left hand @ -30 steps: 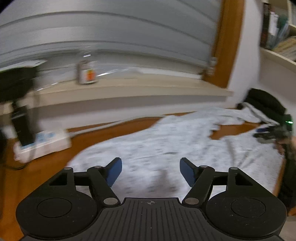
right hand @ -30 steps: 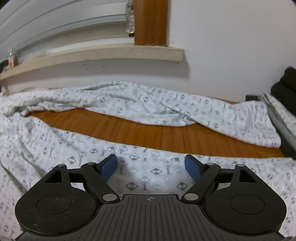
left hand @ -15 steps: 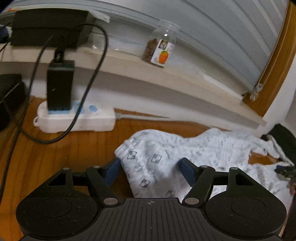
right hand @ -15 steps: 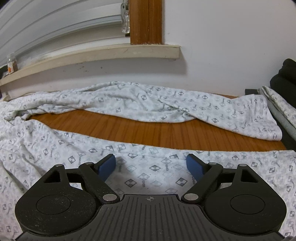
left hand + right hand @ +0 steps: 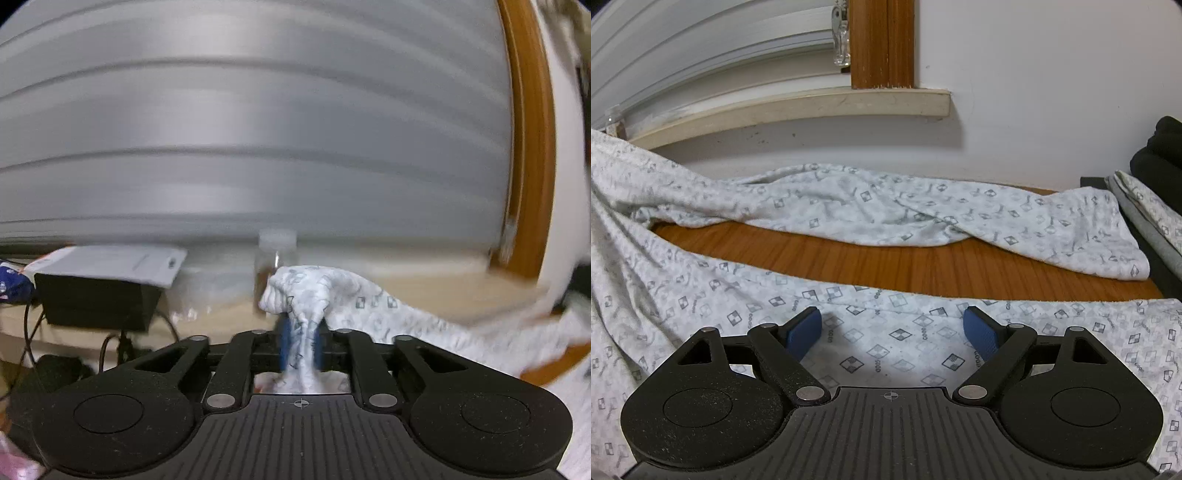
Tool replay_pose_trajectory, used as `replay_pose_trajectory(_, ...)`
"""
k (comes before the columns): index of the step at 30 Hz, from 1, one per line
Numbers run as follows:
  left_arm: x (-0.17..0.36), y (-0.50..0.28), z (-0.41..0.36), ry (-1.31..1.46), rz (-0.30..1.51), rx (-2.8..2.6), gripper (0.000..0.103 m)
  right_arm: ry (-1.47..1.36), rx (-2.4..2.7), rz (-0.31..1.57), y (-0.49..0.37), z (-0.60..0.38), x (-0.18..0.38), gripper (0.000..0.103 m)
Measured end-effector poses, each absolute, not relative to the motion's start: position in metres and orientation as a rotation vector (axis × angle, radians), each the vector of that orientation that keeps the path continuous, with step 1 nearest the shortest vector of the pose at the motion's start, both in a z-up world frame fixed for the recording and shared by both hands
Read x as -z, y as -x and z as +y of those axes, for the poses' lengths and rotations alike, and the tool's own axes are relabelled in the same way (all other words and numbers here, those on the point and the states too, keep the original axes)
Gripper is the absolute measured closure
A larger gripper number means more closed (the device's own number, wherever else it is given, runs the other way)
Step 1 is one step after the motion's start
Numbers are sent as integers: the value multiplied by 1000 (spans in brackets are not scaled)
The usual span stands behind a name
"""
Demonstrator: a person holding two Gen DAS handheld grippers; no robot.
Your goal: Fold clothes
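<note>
Below the windowsill (image 5: 798, 107), your patterned garment (image 5: 886, 206) sprawls limp across the wooden surface (image 5: 905, 264). Left tongs (image 5: 300, 341) pinch a bunched edge; right tongs (image 5: 892, 330) gape wide over the cloth. It looks light and floppy: grip hems, not middles.

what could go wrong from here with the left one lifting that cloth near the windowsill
1. The left hand-held gripper pinches only a bunched end of the white patterned garment, so it may slip out.
2. The clear plastic jar on the sill sits right behind the raised fabric and could get knocked over.
3. The right hand-held gripper is open above the cloth, holding nothing, so that side may drag across the wooden table.
</note>
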State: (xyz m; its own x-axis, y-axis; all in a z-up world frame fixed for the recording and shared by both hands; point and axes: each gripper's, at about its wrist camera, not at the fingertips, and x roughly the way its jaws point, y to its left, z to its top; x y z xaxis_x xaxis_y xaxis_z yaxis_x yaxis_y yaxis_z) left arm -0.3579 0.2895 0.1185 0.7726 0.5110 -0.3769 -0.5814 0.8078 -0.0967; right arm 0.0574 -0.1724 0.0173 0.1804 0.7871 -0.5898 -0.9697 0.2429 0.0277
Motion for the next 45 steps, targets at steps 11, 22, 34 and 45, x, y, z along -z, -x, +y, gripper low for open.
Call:
replay_pose_trajectory(11,-105,304,235,114,454,-473,48,394,-1291,554,-61,-172,-17,19)
replay_pose_trajectory(22,-85,149,138,-11,576,-149,40,392,-1304,555,-63,-173,-17,18)
replay_pose_trajectory(34,-44,75,125,-113,664,-95,72,378,-1322,565,-67,-173,-17,15)
replay_pose_trajectory(45,-64,120,174,76,458,-81,100,391,-1325,558,-68,-172,-16,15)
